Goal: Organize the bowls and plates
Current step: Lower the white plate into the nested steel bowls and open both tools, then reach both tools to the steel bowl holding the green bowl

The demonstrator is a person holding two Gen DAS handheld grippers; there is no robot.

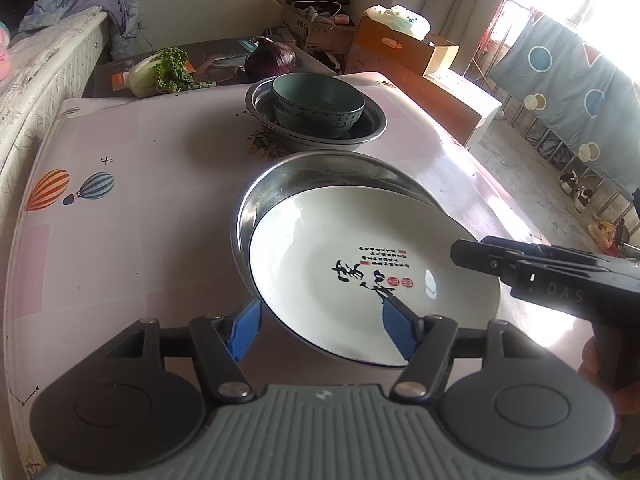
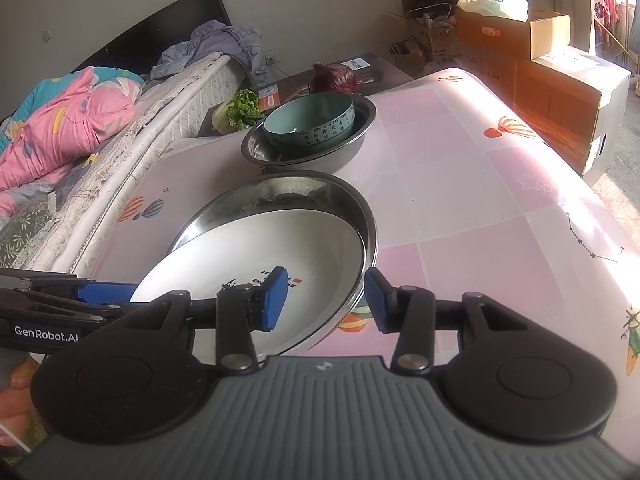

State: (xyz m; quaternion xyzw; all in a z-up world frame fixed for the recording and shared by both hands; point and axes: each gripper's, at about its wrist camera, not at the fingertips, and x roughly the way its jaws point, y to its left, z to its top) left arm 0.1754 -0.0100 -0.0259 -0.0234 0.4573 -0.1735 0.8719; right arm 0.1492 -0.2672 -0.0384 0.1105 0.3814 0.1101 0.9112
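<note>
The white plate [image 1: 372, 276] lay tilted in the steel pan [image 1: 280, 192] at lower centre, one edge over the rim, presumably half-nested. My left gripper [image 1: 320, 322] stood spread across its near edge, pinching nothing. My right gripper [image 2: 326, 300], also spread, straddled the pan's rim. The green bowl [image 1: 318, 104] sat in a steel basin [image 1: 376, 124] above.

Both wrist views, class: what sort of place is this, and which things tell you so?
Most likely a lived-in bedroom that doubles as storage and eating space. A bed with a pink quilt runs along the table, cardboard boxes are piled by the wall, and vegetables lie beyond the table.
</note>
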